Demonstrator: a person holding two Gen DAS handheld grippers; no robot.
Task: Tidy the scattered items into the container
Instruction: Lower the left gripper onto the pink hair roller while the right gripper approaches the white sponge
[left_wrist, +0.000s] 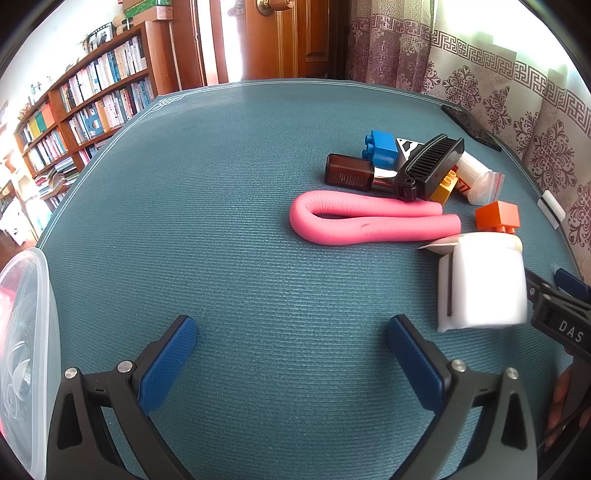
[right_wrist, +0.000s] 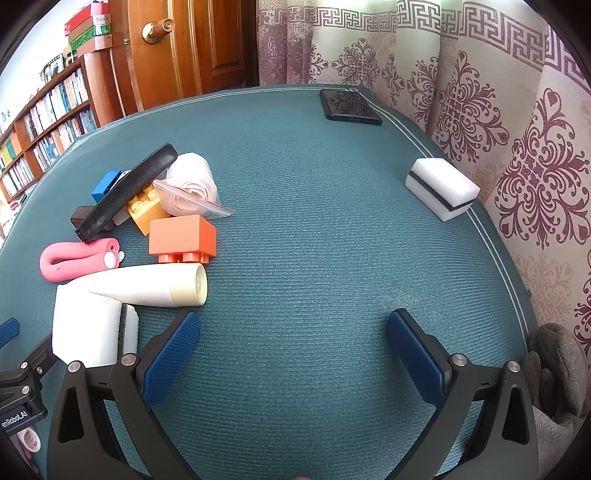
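My left gripper (left_wrist: 291, 332) hovers open over bare blue mat, with the clear plastic container (left_wrist: 40, 273) at its left edge. To the right lies a pile: a pink foam curler (left_wrist: 369, 221), brown bottle (left_wrist: 349, 173), blue brick (left_wrist: 382, 147), black comb (left_wrist: 430, 166), yellow brick (left_wrist: 447, 188), bagged roll (left_wrist: 476, 181), orange brick (left_wrist: 496, 218) and white sponge block (left_wrist: 484, 284). My right gripper (right_wrist: 293, 325) is open with nothing between its fingers. The sponge block (right_wrist: 94, 328) and a white tube (right_wrist: 147, 286) lie just left of its left finger.
A second white sponge (right_wrist: 441, 188) sits near the mat's right edge by the curtain. A black phone (right_wrist: 349, 105) lies at the far edge. A grey cloth (right_wrist: 554, 369) is at lower right. A bookshelf (left_wrist: 92, 99) and a wooden door stand beyond.
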